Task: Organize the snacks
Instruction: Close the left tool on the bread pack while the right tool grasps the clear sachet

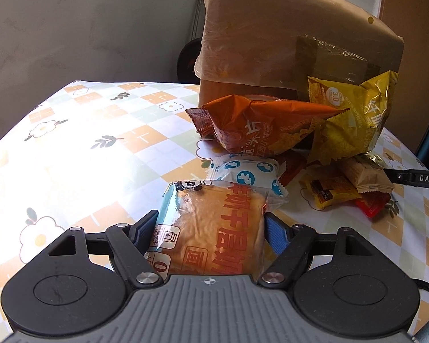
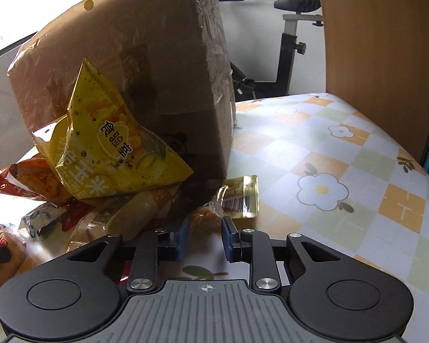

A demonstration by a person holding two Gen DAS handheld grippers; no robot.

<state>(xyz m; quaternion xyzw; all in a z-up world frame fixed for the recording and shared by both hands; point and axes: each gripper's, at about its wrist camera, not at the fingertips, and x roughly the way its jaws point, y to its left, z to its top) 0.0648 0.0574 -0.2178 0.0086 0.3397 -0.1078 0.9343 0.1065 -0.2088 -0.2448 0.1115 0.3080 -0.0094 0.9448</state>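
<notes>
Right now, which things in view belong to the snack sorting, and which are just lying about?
Part of the job:
- clear-wrapped layered bread packet, between the left gripper's blue pads
- crumpled orange crisp bag
- yellow corn snack bag
- white packet with blue bears
- small clear-wrapped bar
- tall taped cardboard box

Just lying about:
- black exercise bike
- wooden chair back
</notes>
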